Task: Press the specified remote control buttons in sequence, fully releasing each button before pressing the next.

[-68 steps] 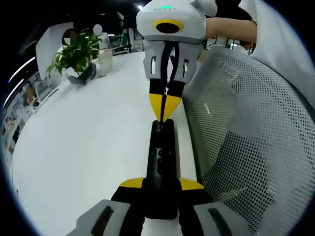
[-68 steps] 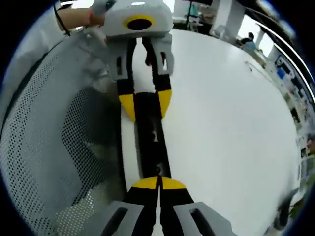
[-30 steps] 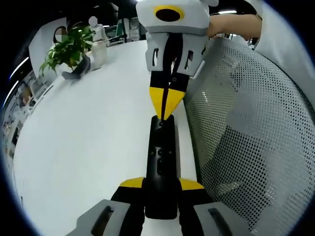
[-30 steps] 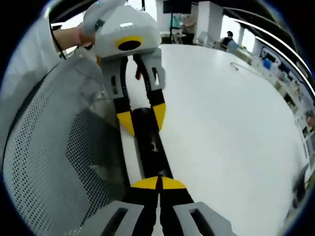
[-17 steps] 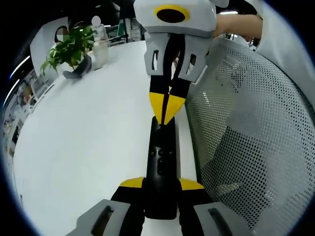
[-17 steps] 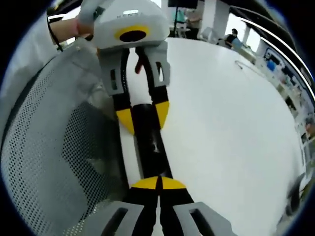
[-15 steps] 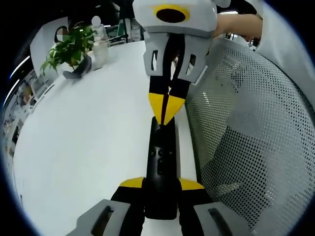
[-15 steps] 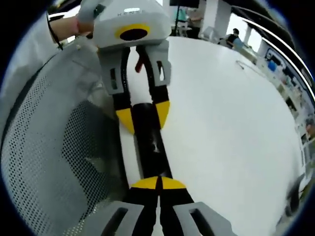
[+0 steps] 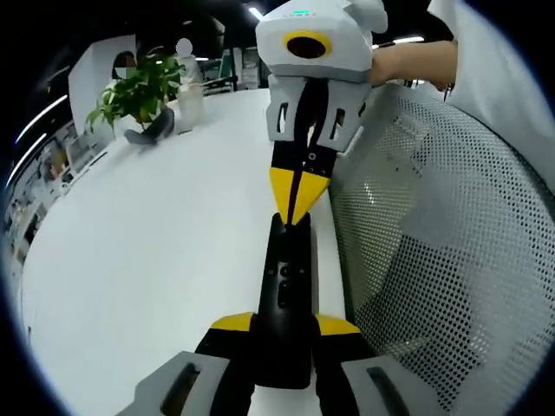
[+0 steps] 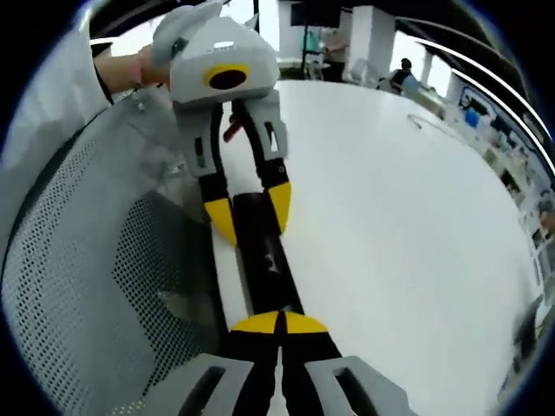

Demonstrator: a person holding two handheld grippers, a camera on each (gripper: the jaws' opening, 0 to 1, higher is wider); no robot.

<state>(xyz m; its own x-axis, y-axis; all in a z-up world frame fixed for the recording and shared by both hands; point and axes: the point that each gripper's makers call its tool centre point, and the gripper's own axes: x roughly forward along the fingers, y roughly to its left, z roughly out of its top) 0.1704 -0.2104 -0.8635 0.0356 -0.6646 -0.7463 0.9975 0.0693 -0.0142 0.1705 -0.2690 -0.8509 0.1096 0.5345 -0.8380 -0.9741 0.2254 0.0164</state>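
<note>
Left gripper view: black remote control [image 9: 290,299] at lower centre of frame, long axis running up the picture, lying along the desk [image 9: 147,251] edge. Left claw [image 9: 284,325] clamped on its near end, yellow tips either side of the body. Right claw [image 9: 296,201] coming down from upper centre, yellow tips pressed together into one point, that point on or just above the far end of the remote; actual contact too fine to tell. Mesh chair back [image 9: 434,260] across the right half. Potted plant [image 9: 139,87] at upper left, well apart from the work.

Right gripper view: same remote control [image 10: 264,251] at centre, running up the frame. Right claw [image 10: 278,325] at bottom centre, tips together, resting at the near end of the remote. Left claw [image 10: 251,208] above it, tips astride the far end, gripping. Desk [image 10: 408,225] to the right, mesh chair back [image 10: 95,286] to the left.

Progress, judged only: one press in hand or just lining up on an end button. No display or indicator readable, so count of presses done cannot be told. Left to do: lift clear fully, then remaining buttons in order. Remote well within frame in both views.
</note>
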